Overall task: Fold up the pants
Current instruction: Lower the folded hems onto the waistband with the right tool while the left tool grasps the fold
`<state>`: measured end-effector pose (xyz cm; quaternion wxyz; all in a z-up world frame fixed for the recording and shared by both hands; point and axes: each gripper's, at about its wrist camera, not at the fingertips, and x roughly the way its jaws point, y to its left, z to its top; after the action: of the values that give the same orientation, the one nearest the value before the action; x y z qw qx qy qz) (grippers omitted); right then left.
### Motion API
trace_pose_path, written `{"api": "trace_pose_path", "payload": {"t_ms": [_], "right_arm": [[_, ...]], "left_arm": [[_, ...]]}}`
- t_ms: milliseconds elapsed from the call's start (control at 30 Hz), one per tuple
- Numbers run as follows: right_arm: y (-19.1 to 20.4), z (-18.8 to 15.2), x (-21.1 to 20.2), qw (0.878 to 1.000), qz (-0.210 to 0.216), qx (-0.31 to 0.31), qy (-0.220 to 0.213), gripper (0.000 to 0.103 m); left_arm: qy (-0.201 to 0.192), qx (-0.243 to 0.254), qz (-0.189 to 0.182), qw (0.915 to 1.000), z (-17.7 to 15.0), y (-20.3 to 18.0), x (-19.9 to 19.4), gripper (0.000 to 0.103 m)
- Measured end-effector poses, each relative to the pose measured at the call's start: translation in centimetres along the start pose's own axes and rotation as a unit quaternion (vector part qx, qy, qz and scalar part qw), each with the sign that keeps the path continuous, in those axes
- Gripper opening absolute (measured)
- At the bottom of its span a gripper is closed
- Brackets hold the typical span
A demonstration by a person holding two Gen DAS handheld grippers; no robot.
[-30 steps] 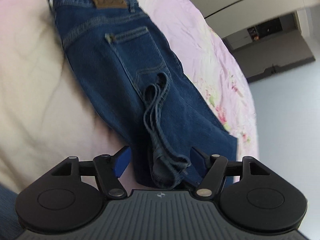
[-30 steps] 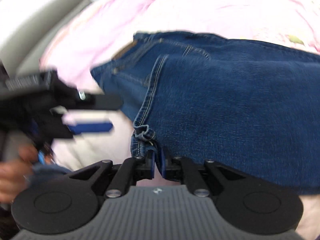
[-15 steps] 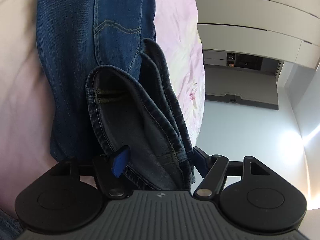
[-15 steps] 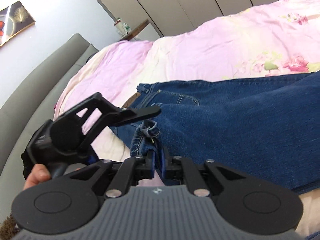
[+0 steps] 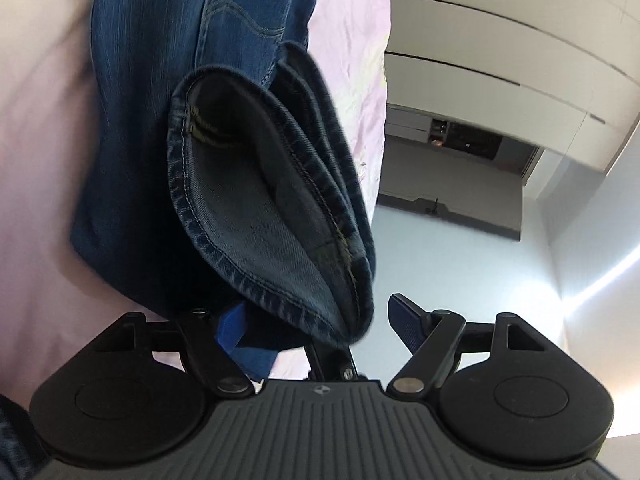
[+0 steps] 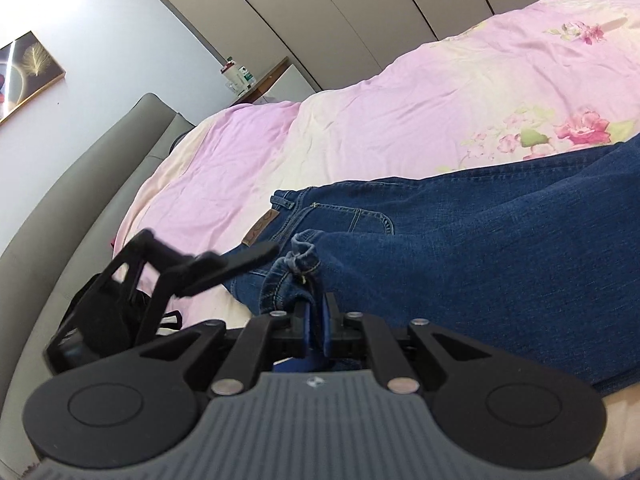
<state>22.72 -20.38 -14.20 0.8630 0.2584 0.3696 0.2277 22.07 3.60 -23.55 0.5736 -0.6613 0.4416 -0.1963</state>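
Left wrist view shows our pink bedspread (image 5: 36,128) carrying the jeans (image 5: 160,40), where a second ago we looked down on them flat. Their leg hems (image 5: 256,216) now stand lifted, gaping between the left gripper (image 5: 316,320), whose jaws are opening, pads off the cloth. Our right gripper (image 6: 316,320) stays clamped on a hem corner (image 6: 296,264), so the fold likely hangs on it.
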Motion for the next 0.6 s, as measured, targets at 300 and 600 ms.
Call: {"api": "trace_pose_path", "payload": {"t_ms": [300,600], "right_arm": [[2.3,-0.9,0.5,0.993,-0.029,-0.109,0.038,0.001],[3.8,-3.5,4.2,0.978,-0.028,-0.175,0.112,0.001]], "left_arm": [[-0.037,0.114,0.117,0.9859,4.0,-5.0,-0.1,0.086],[-0.003,0.233,0.294,0.9269,6.2,-7.6,3.6,0.059]]}}
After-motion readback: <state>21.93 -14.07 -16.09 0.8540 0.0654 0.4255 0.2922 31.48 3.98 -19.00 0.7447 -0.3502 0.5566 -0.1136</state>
